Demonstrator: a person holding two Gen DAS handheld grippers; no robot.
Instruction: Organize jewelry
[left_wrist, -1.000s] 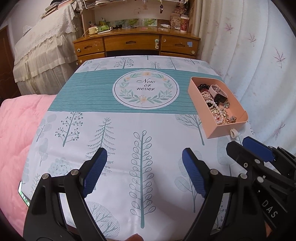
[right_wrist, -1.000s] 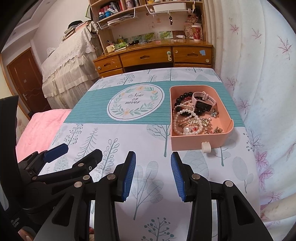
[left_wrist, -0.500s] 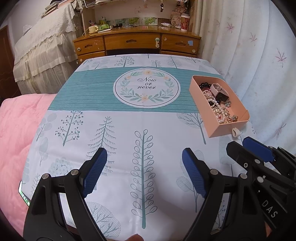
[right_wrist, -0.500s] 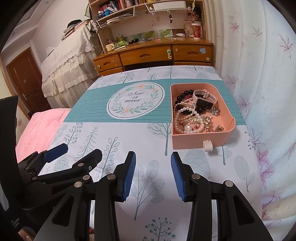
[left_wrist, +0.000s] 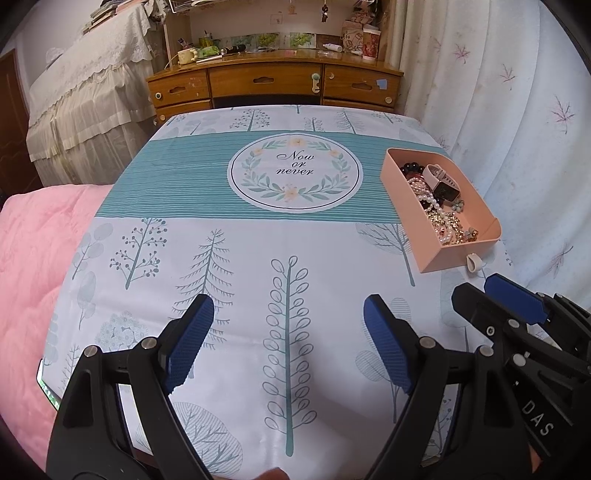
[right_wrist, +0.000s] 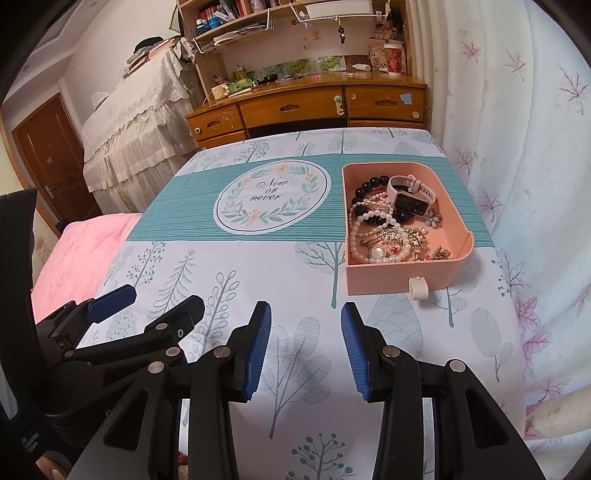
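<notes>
Counter (left_wrist: 229, 236): wide top under a white-and-teal tree-print cloth; no loose jewelry shows on it.
Tray (right_wrist: 466, 236): open-topped pink plastic drawer with a white pull tab, at the counter's right side.
Jewelry (right_wrist: 388, 229): white pearl strands, black bead bracelet, pink-strapped watch, gold brooches, all heaped together in the tray.
Progress: everything is gathered in the tray but unsorted; fits either a collected end or a heap awaiting sorting.
Left gripper (left_wrist: 289, 341): fingers spread wide, empty, tray well ahead to its right.
Right gripper (right_wrist: 306, 345): fingers parted, empty, tray ahead, slightly right, apart.
</notes>
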